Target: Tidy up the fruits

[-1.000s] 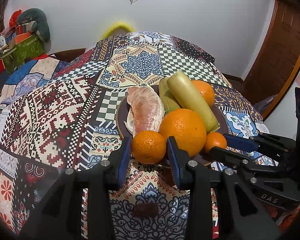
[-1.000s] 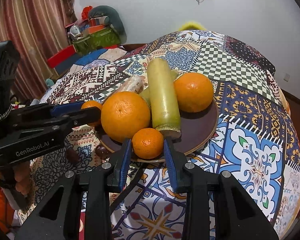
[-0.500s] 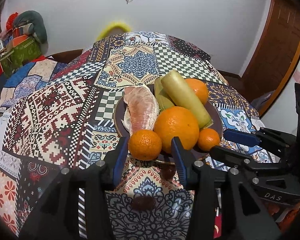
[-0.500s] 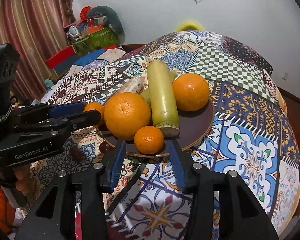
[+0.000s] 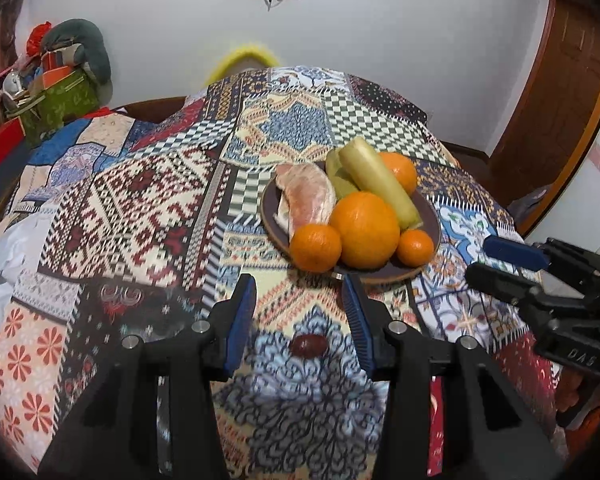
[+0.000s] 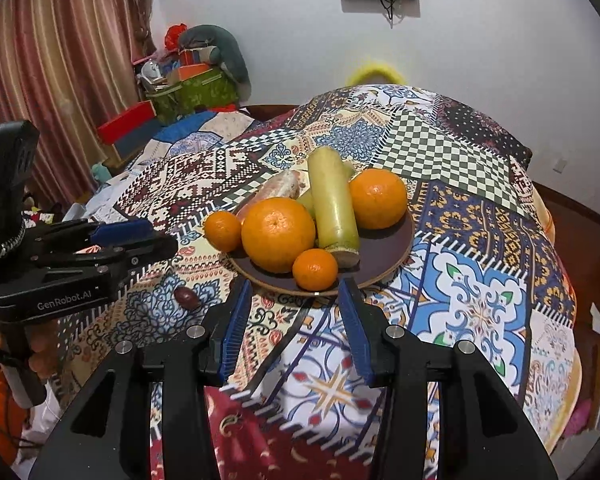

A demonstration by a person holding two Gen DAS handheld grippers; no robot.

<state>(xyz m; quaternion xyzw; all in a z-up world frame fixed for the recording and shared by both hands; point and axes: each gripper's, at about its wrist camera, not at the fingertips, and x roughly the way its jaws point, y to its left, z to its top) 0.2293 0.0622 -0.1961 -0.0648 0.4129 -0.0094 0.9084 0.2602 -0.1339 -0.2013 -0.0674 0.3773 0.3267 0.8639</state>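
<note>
Patchwork-covered bench: brown plate (image 6: pixel 396 258) holds oranges, tangerines, peeled pomelo, cane sticks. One dark date (image 5: pixel 309 345) lies loose before the plate. Left gripper (image 5: pixel 300 316) and right gripper (image 6: pixel 294 320): jaws wide, empty. Next, likely: collect the date.

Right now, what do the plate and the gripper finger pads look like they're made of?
Plate: dark brown, smooth, faint sheen, paler rim edge; looks like glazed ceramic, possibly melamine. Pads on the right gripper fingers: blue with fine ridges, matte, likely rubber or soft plastic on black hard-plastic arms fixed with metal screws.
</note>
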